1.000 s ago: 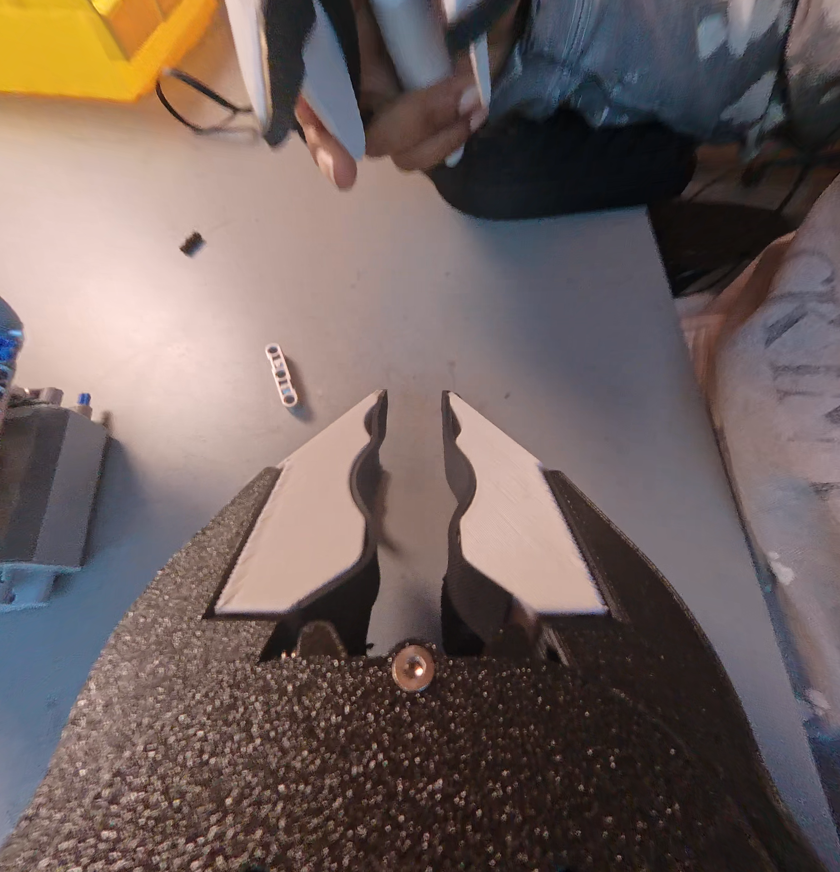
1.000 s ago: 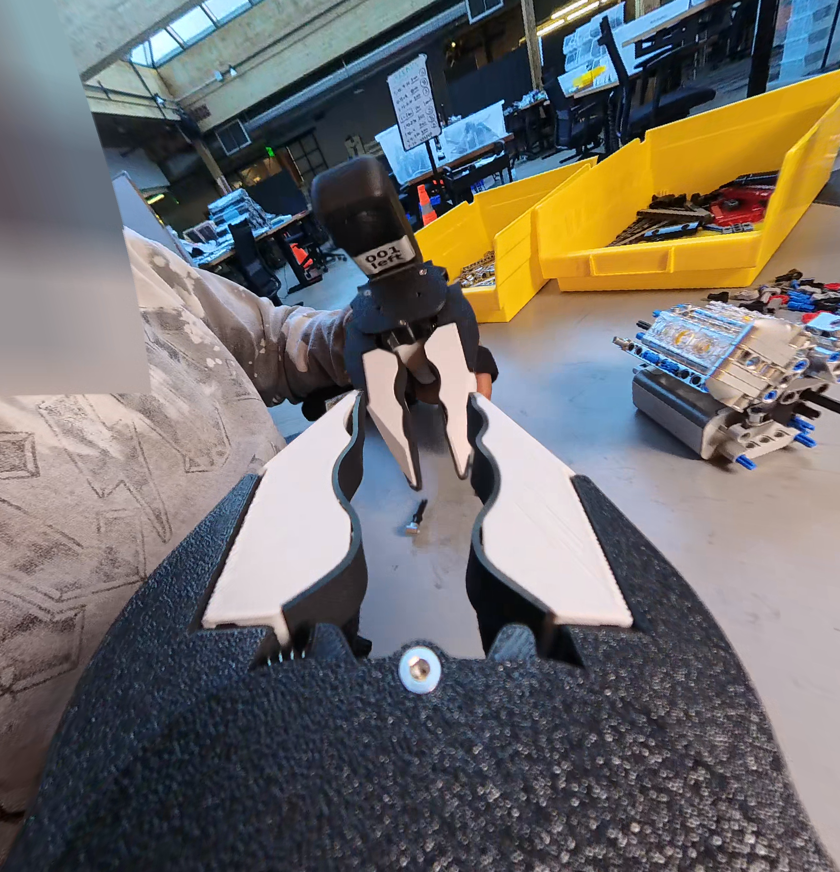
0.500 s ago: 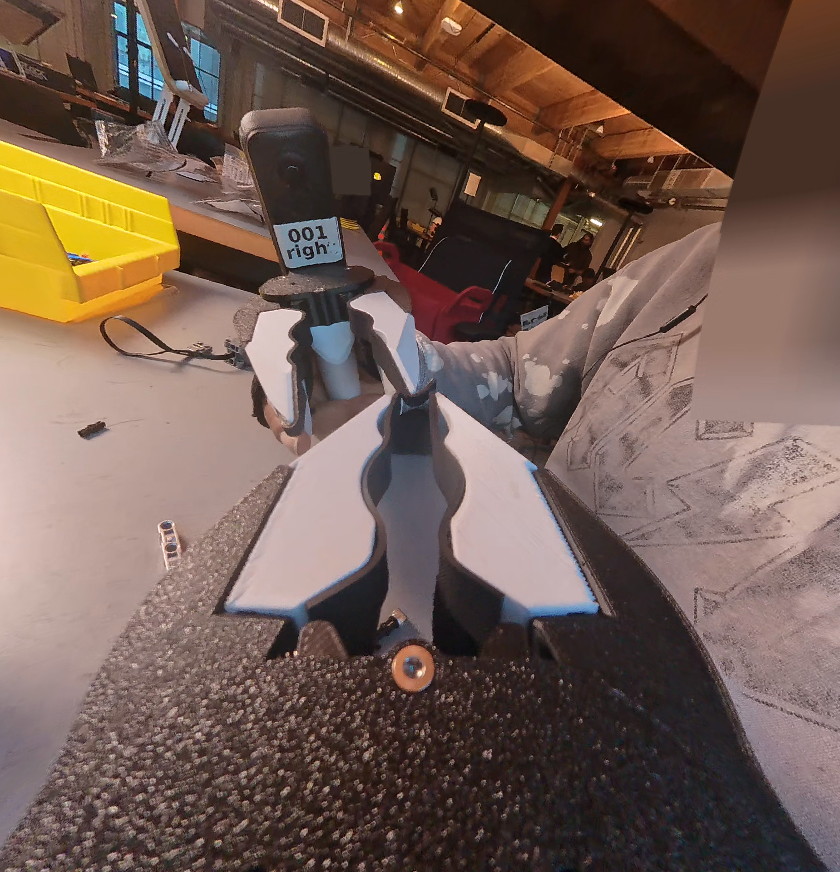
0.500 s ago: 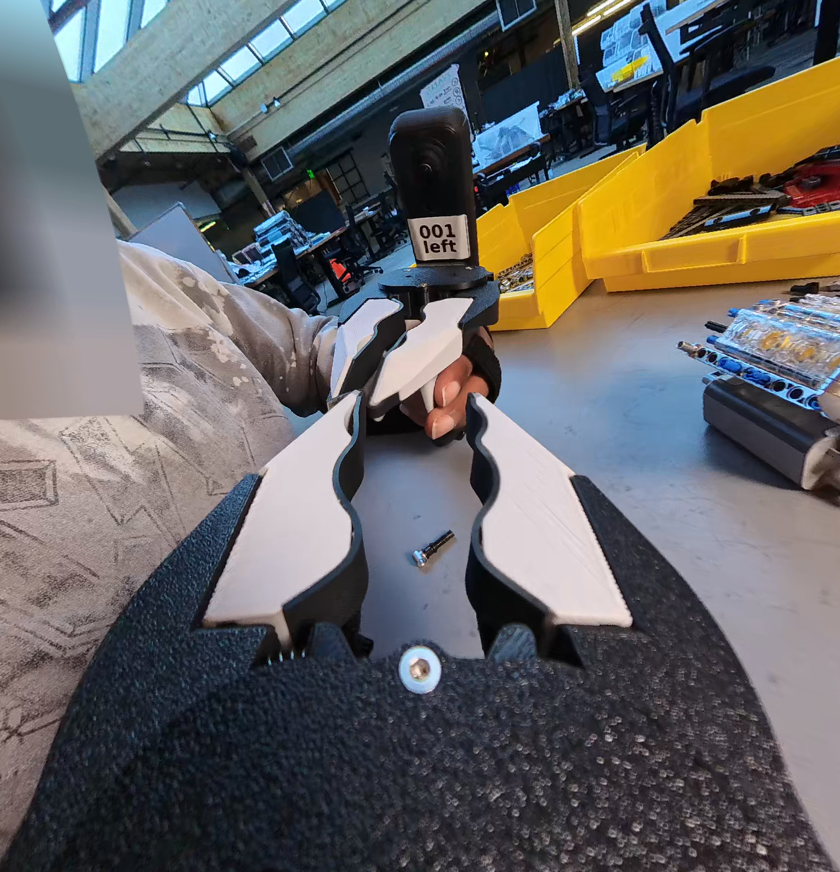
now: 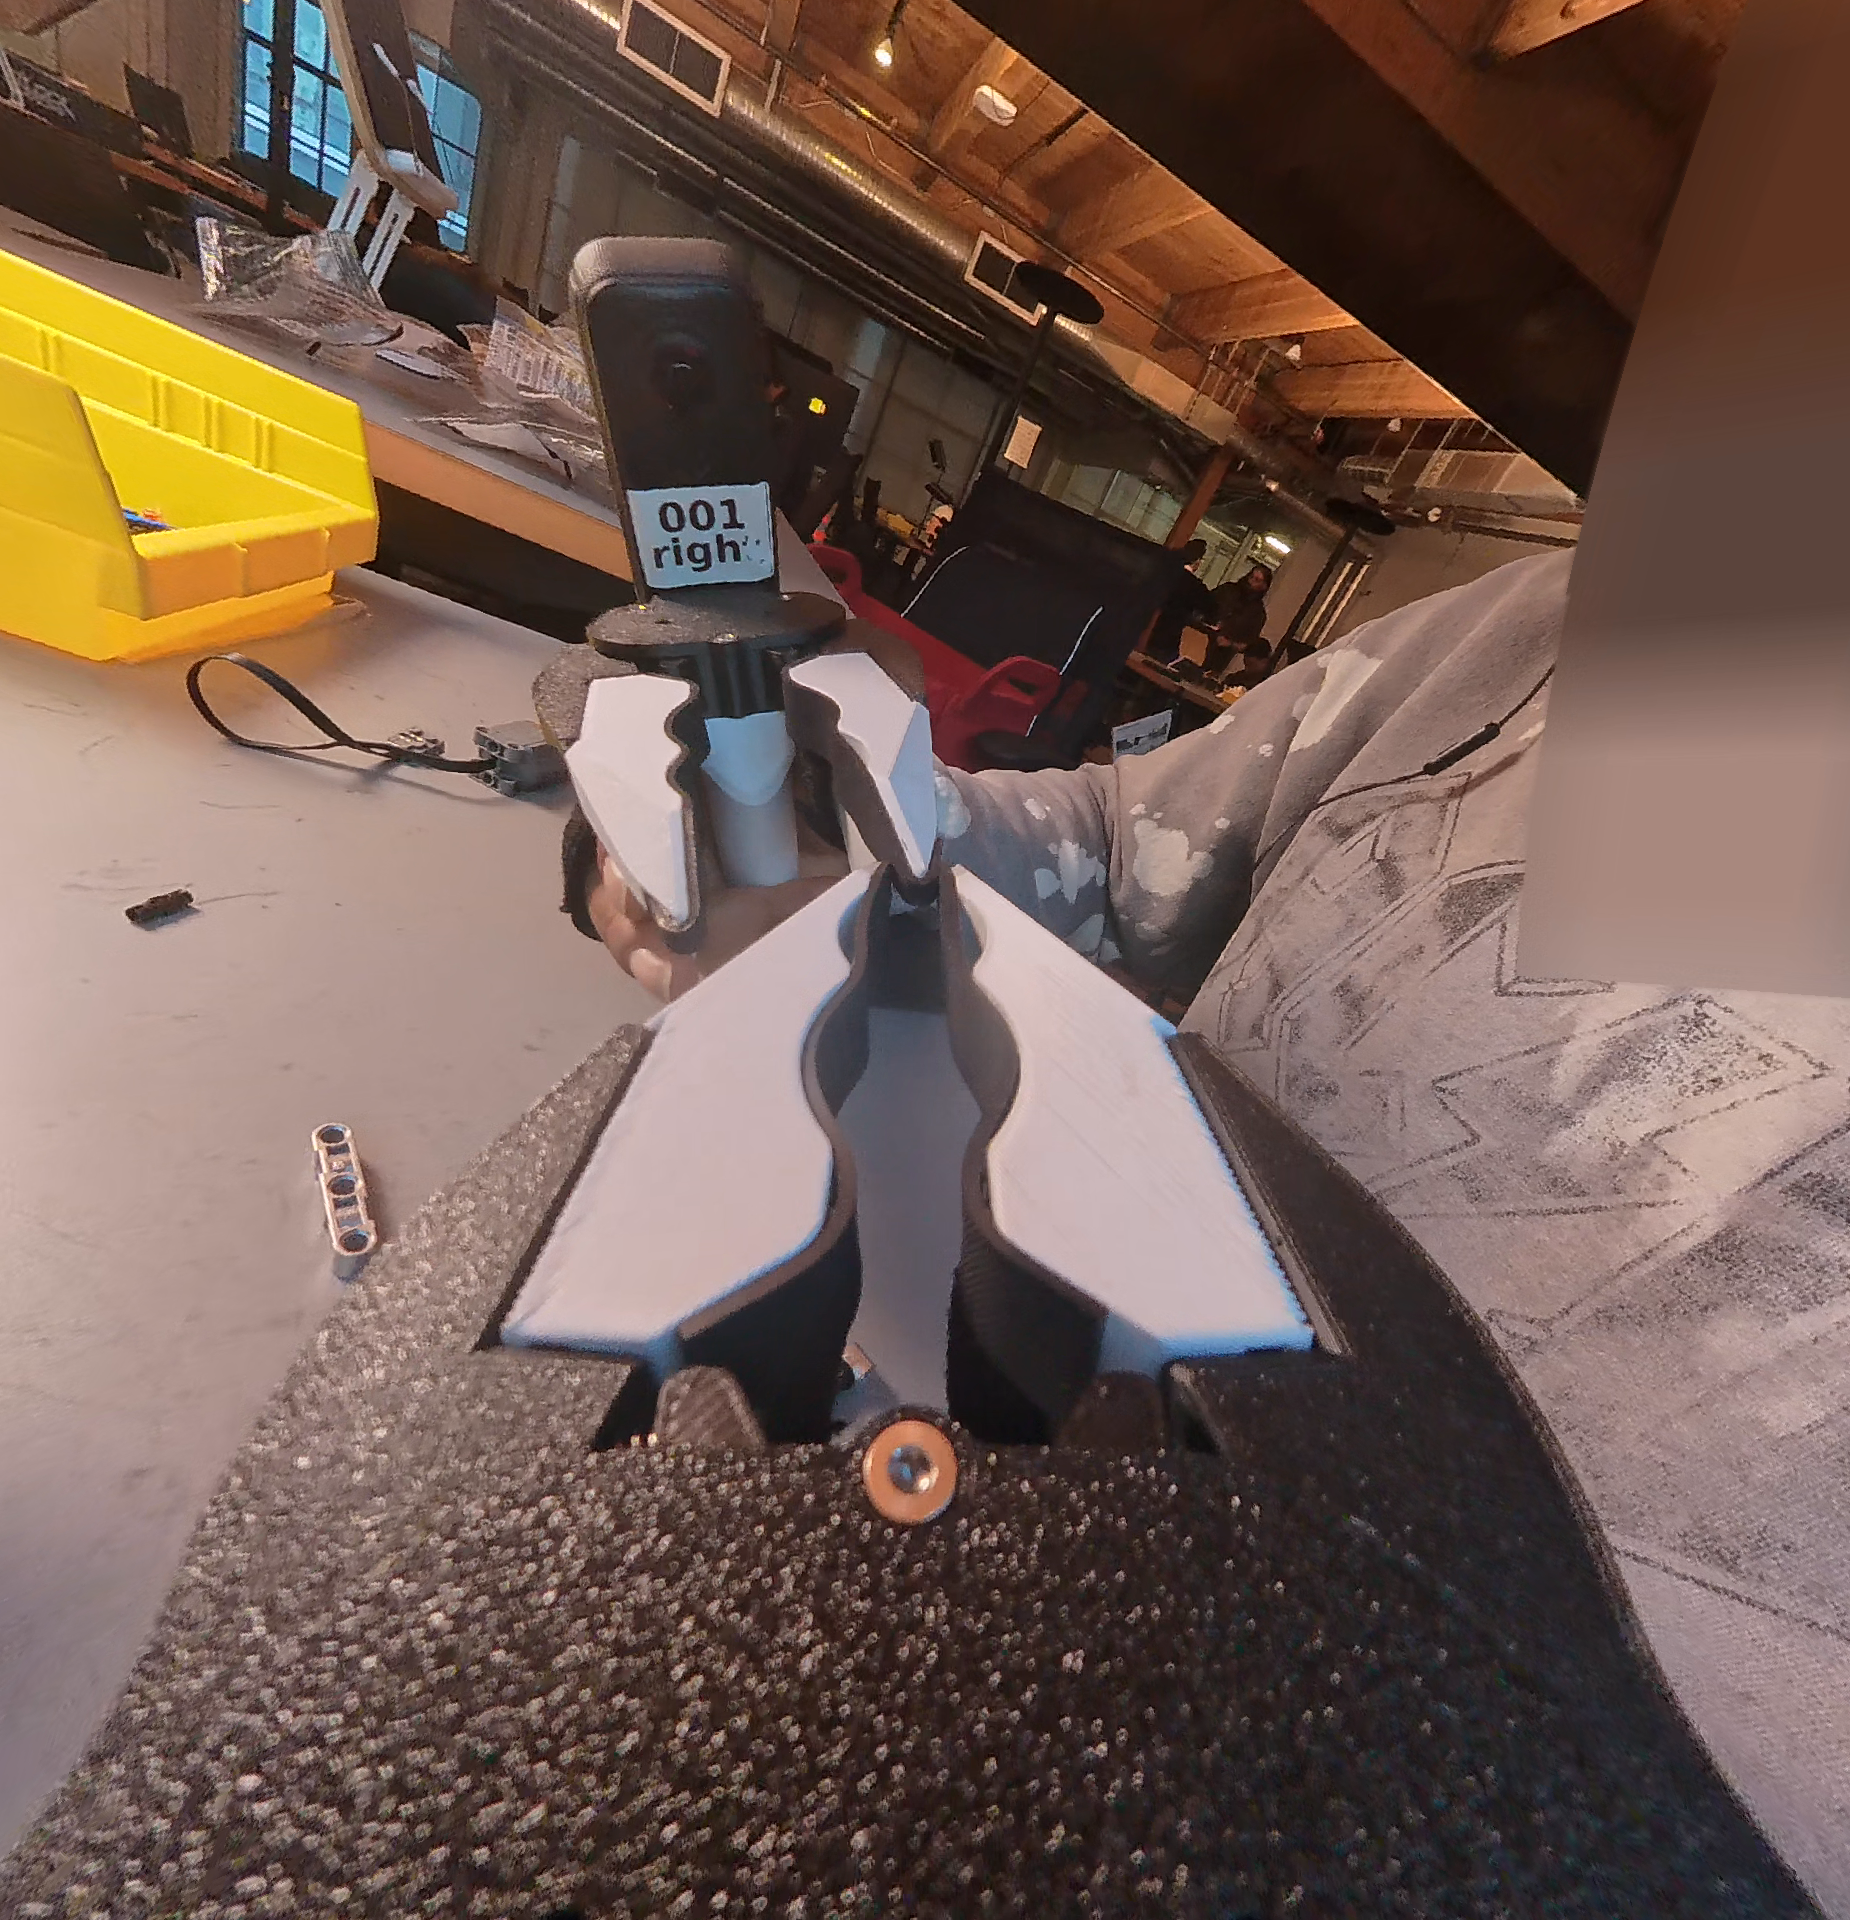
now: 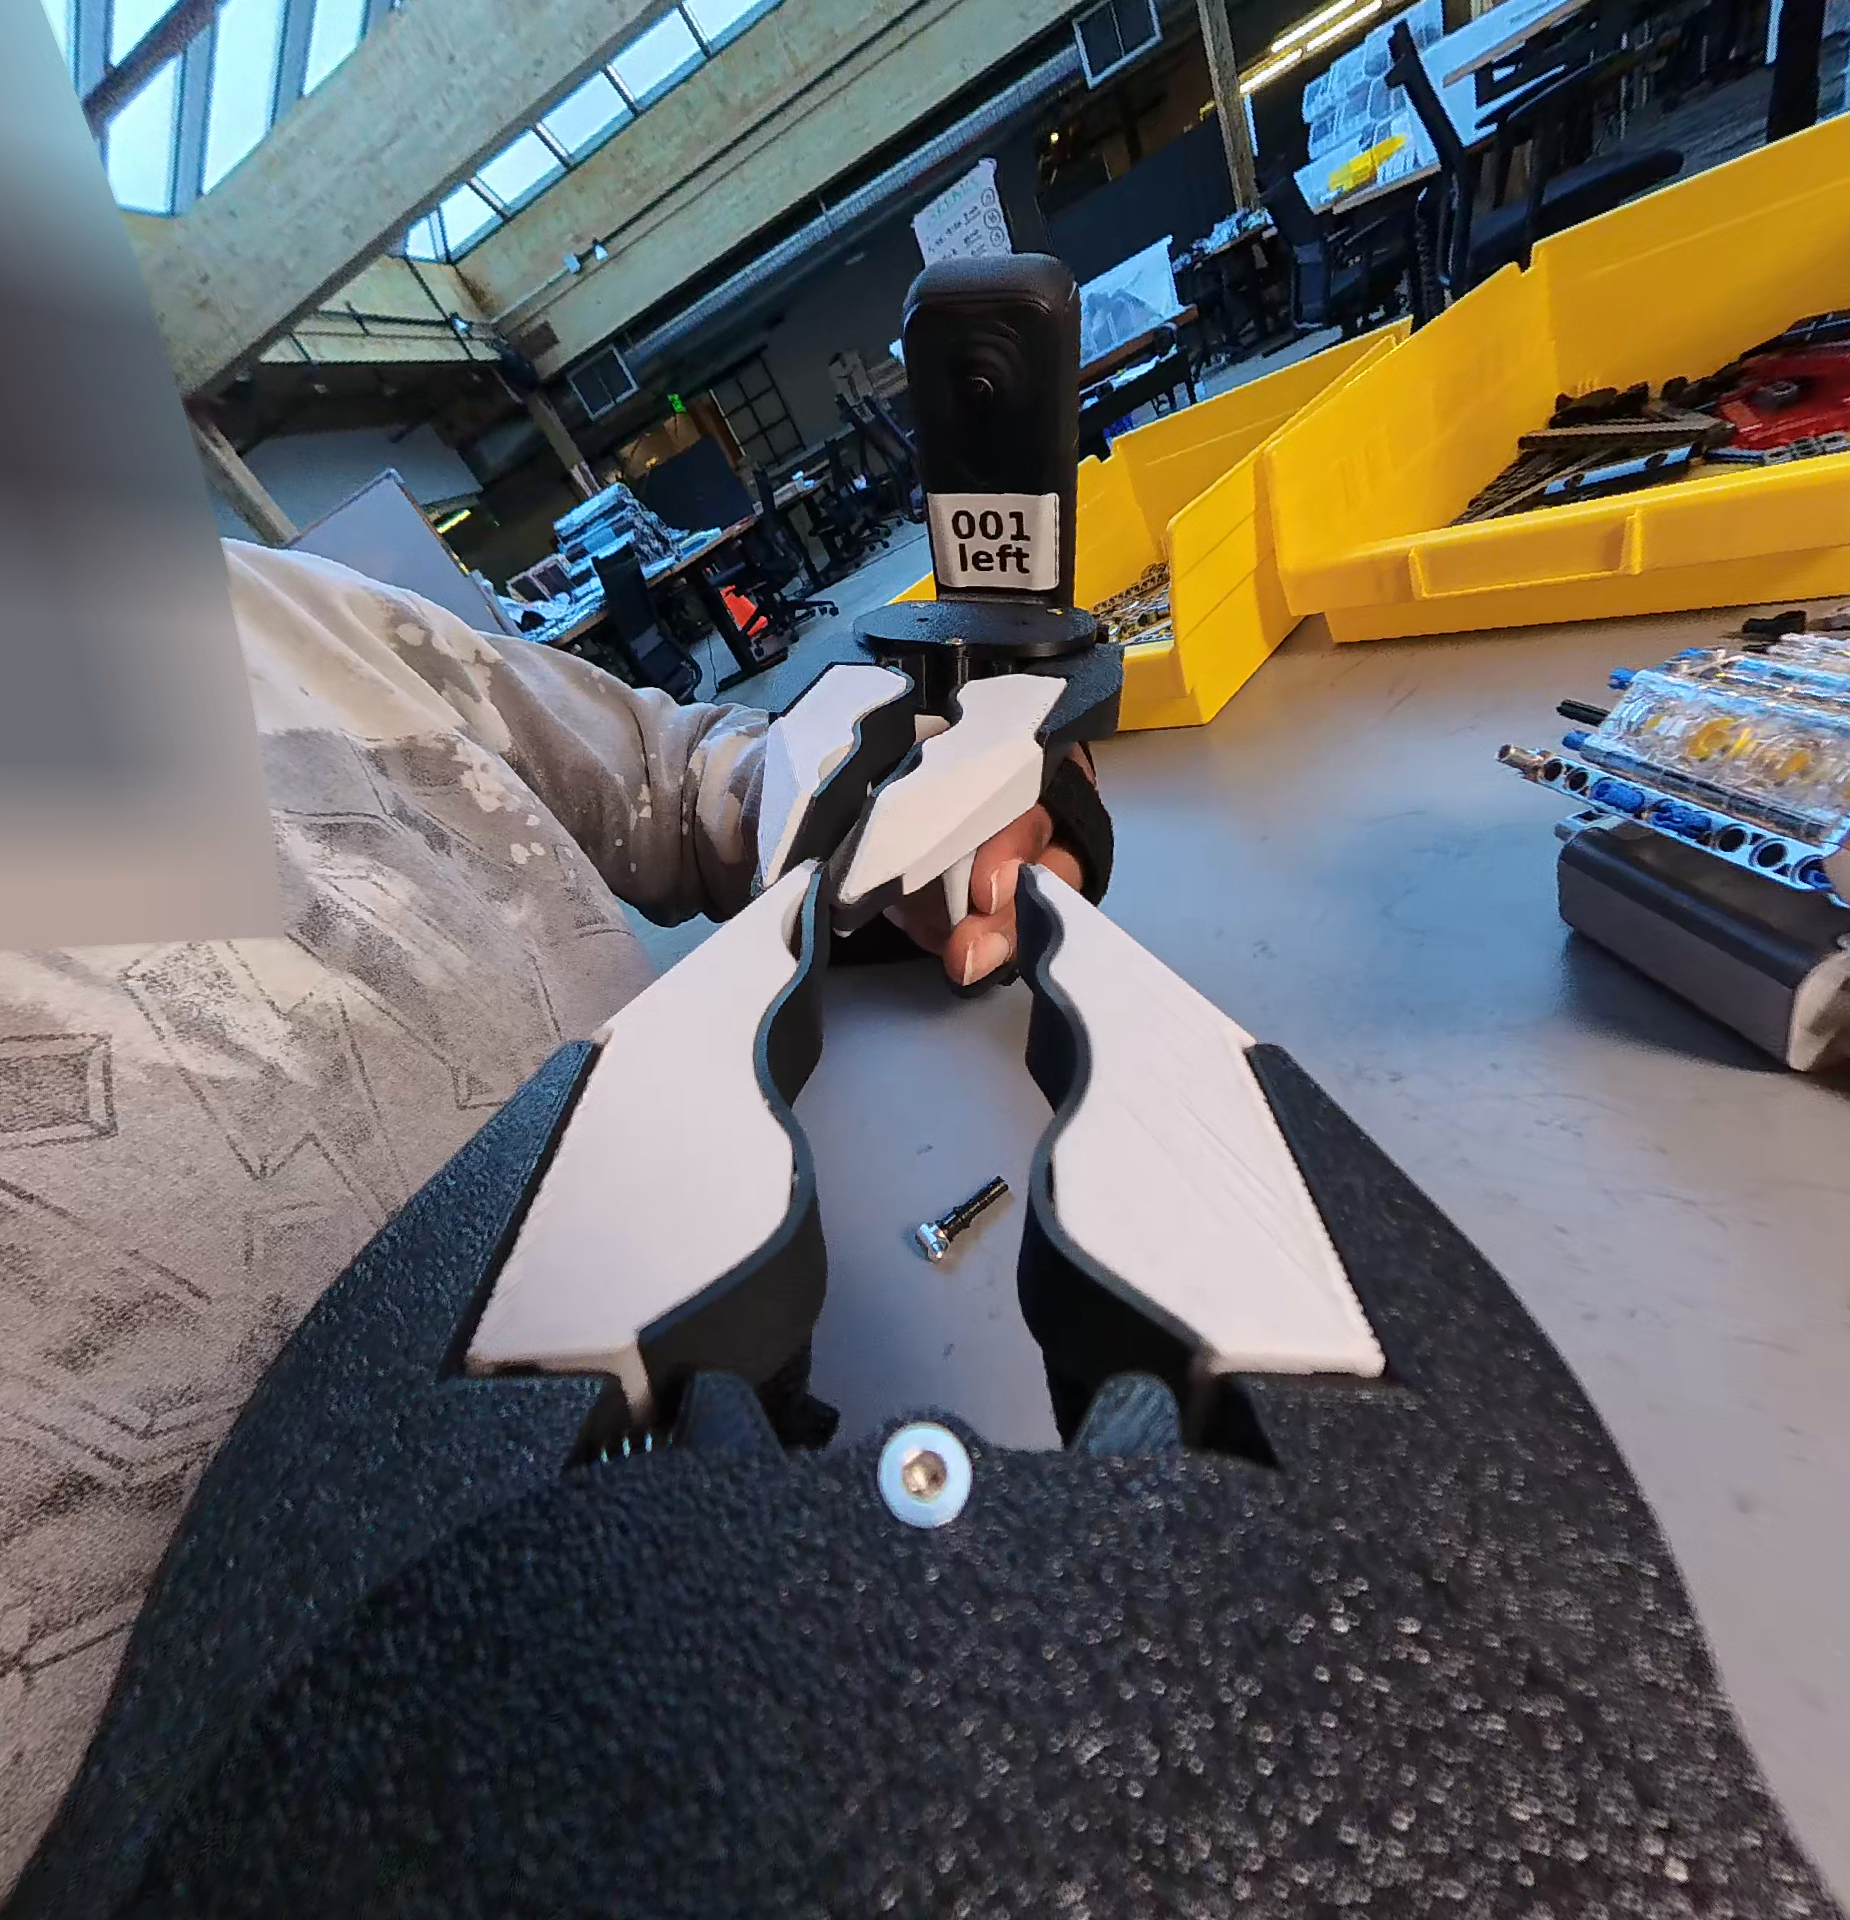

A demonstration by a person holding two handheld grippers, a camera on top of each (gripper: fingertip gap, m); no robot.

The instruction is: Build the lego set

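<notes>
left wrist view: a grey table (image 5: 225, 1039) in a timber-ceilinged workshop, yellow bin (image 5: 152, 499) far left, a small grey beam (image 5: 344, 1195) on the table. the left gripper (image 5: 905, 894) has its tips nearly together around 1 fingertip of the right gripper (image 5: 796, 873); actual contact is hard to make out.

right wrist view: the right gripper's jaws stand apart, a small bolt (image 6: 960, 1218) on the table between them. a brick-built engine model (image 6: 1731, 821) is cut off at the right edge.

Your grey table (image 6: 1420, 1039) carries a small bolt (image 6: 960, 1218) lying near its edge by you, a grey brick-built engine block (image 6: 1731, 831) further in, and yellow bins (image 6: 1586, 520) toward the far edge. You also have a short holed beam (image 5: 344, 1184), a small black pin (image 5: 158, 906) and a black cable (image 5: 308, 727) lying on it.
</notes>
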